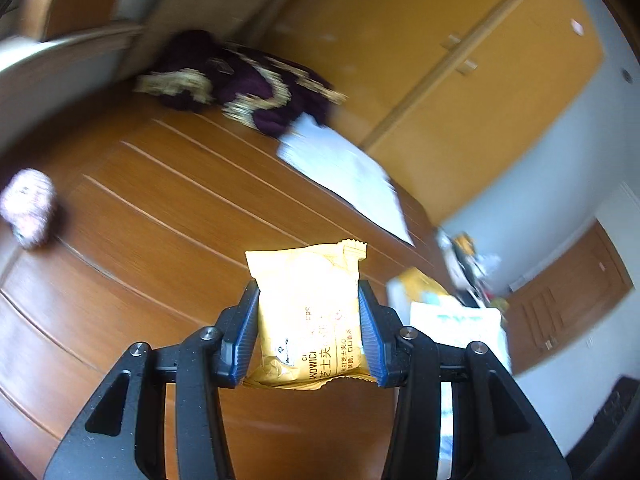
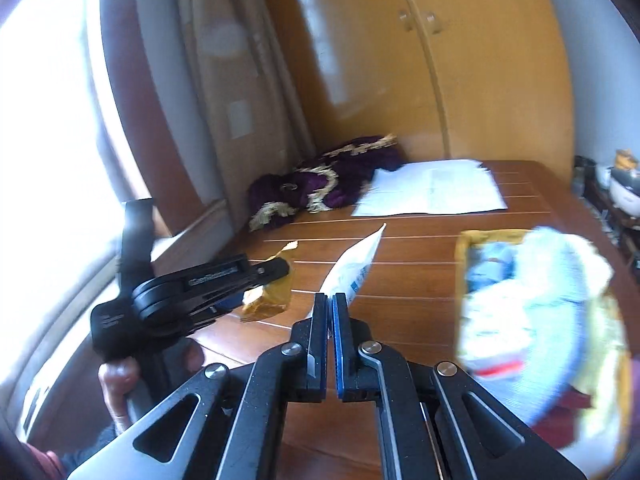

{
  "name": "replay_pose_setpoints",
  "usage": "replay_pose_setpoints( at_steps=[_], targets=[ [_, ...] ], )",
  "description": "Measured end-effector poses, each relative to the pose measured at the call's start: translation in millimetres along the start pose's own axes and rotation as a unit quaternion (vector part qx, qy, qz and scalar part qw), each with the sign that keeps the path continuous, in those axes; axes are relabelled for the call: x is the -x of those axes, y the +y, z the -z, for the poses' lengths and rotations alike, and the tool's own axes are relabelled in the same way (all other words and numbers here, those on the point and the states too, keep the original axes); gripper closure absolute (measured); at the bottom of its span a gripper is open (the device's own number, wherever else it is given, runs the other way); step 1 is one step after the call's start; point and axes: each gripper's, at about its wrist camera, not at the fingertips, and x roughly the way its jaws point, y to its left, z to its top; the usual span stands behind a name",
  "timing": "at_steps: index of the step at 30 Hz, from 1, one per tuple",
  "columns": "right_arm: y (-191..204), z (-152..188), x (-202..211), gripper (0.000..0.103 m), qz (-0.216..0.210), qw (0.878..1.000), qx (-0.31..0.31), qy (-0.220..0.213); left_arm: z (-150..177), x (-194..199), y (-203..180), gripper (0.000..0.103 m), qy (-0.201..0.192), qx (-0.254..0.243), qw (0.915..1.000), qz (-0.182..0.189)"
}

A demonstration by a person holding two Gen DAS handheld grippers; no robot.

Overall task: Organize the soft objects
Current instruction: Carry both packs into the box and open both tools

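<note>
"SANDWICH" lettering on yellow snack packet (image 1: 308,312) between left gripper (image 1: 308,316) fingers.

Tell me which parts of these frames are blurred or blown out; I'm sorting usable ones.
Left wrist view: the yellow snack packet in the left tongs is sharp, though glare whitens its middle; the purple cloth and pink ball are motion-smeared. Right wrist view: the window is blown out, the basket of items is blurred, and the right tongs are crisp.

The wooden table (image 1: 152,216) is viewed closely from each wrist, along the fingers. The purple cloth (image 1: 240,80) at 11 o'clock and the papers (image 2: 432,188) are shared.
</note>
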Motion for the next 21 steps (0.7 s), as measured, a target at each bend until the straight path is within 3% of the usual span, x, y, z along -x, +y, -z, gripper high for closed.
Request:
replay_pose_setpoints(
  at_steps=[8,16,19,21],
  targets=[
    [-60,20,50,0.1,0.068,0.997,-0.031,-0.014,34,-1,-80,0.059,0.056,-0.072,0.9896,0.111],
    [-100,37,61,0.1,0.09,0.995,-0.05,0.007,69,-28,-125,0.059,0.129,-0.109,0.9737,0.153],
    [-110,42,62,0.1,0.101,0.993,-0.056,0.02,80,-32,-133,0.059,0.136,-0.128,0.9717,0.145],
    [-114,44,64,0.1,0.106,0.993,-0.046,0.031,84,-42,-132,0.059,0.165,-0.122,0.9675,0.148]
  ],
)
